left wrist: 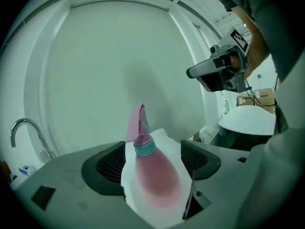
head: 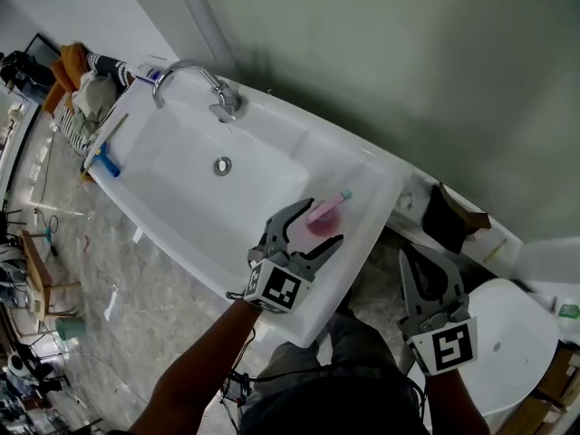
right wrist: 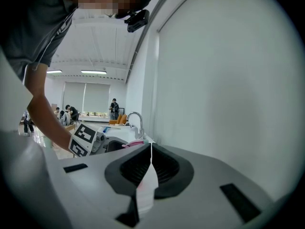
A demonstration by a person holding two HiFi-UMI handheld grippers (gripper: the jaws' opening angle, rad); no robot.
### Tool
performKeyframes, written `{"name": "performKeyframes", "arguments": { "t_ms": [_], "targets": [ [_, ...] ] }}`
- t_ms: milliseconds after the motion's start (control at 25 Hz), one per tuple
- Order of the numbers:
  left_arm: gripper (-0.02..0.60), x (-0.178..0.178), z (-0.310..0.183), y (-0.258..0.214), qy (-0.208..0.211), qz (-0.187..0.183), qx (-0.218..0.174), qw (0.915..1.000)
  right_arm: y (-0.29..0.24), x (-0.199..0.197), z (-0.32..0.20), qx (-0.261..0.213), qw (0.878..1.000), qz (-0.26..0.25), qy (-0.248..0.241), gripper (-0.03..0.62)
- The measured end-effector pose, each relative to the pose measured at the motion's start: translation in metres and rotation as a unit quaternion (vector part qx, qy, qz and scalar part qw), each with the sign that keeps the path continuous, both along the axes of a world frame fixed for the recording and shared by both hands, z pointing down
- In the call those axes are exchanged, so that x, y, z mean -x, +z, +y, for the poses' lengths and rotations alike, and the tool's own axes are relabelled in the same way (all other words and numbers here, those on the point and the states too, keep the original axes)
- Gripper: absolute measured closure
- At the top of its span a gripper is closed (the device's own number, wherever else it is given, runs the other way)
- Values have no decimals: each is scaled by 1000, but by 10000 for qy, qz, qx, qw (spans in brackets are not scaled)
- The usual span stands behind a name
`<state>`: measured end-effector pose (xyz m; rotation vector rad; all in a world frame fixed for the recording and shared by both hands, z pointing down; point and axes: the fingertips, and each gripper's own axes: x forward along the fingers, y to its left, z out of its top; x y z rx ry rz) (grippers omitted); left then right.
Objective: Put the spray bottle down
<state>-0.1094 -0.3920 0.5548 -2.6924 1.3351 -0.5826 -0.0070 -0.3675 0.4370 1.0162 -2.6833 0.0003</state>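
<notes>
Left gripper wide open around the spray bottle
Bare gaps either side of the bottle, which stands between the pads on the sink ledge beside the basin's edge; right gripper closed, empty, well apart past the sink's end

I'm looking down at a long white sink set against a grey-green wall. A chrome tap arches over the sink's back edge, and the drain sits in the middle of the basin. On the sink's far end lie a blue brush and a wooden stick, touching or nearly so. Just beyond that end is a heap of clothes, orange and striped. In front of the sink runs a marbled floor. Off the sink's near end I see a dark box and a round white top. Well past the sink's far end, people stand about.
</notes>
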Motion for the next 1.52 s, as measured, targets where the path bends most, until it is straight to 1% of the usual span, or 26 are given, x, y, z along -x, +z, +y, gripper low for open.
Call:
{"name": "performKeyframes", "arguments": {
  "t_ms": [120, 240, 400, 600, 640, 680, 760, 800, 840, 880, 1040, 1240, 1360, 1520],
  "targets": [
    [215, 3, 13, -6, 107, -38, -10, 9999, -7, 5, 7, -79, 10000, -37, 7, 584],
    [215, 13, 27, -10, 73, -154, -27, 9999, -15, 10, 14, -167, 9998, -87, 4, 583],
    [215, 34, 47, -26, -140, -198, -171, 9996, -24, 14, 25, -242, 9996, -126, 1, 583],
    [218, 64, 69, -73, -487, -97, -587, 9970, -32, 19, 39, -299, 9995, -67, -75, 584],
    [228, 68, 73, -86, -504, -126, -707, 9961, -34, 21, 42, -310, 9995, -55, -103, 583],
    [273, 72, 79, -99, -516, -143, -807, 9953, -37, 23, 46, -318, 9994, -58, -133, 585],
    [453, 78, 91, -122, -540, -89, -913, 9943, -45, 27, 52, -332, 9992, -74, -197, 585],
    [531, 80, 98, -132, -547, -34, -920, 9942, -49, 29, 55, -346, 9991, -68, -231, 585],
    [565, 82, 106, -141, -560, 32, -898, 9944, -53, 32, 59, -367, 9990, -53, -266, 585],
    [577, 83, 113, -149, -582, 115, -860, 9945, -57, 35, 62, -395, 9988, -34, -300, 585],
    [578, 84, 139, -180, -731, 590, -823, 9922, -77, 44, 76, -560, 9974, 2, -457, 585],
    [578, 83, 164, -211, -812, 859, -1040, 9875, -95, 50, 92, -704, 9960, -16, -543, 586],
    [578, 79, 179, -219, -803, 900, -1144, 9861, -101, 48, 102, -760, 9955, -7, -563, 585],
    [578, 78, 199, -215, -823, 797, -1095, 9874, -104, 45, 118, -823, 9947, 3, -613, 586]
  ]
}}
